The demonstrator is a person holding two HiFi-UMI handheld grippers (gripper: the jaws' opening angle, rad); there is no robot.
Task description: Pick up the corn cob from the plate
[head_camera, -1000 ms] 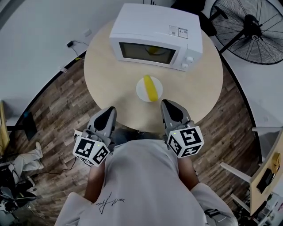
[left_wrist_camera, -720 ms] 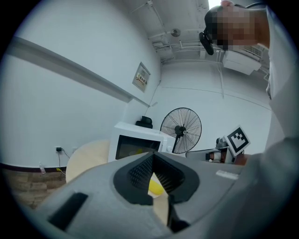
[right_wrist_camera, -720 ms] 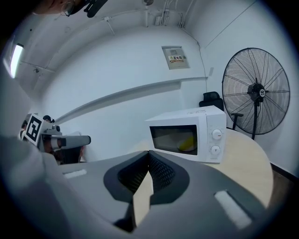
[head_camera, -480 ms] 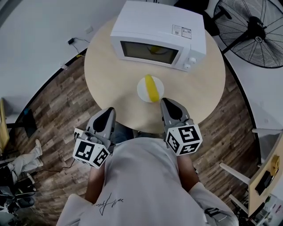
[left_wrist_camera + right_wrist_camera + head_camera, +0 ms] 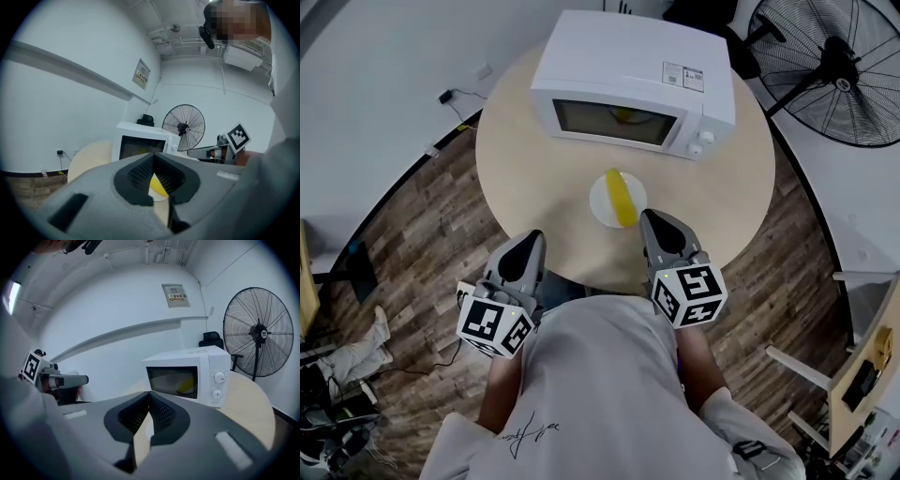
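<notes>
Corn cob lies on the plate, just ahead of your right gripper. Your left gripper also has its jaws together, and both are empty. The cob is likely light, stiff and prone to roll: clamp across its middle.

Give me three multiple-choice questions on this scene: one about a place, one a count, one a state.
1. Where does the yellow corn cob lie? A in a bowl; B on the round white plate; C on a chair.
2. How many knobs are on the boxy white microwave front? A one; B two; C four.
3. The right gripper has its fingers: A wide apart; B clamped on the cob; C together, empty.
Answers: B, the cob rests across the plate; B, two round knobs sit one above the other; C, they meet at the tips with nothing between.
</notes>
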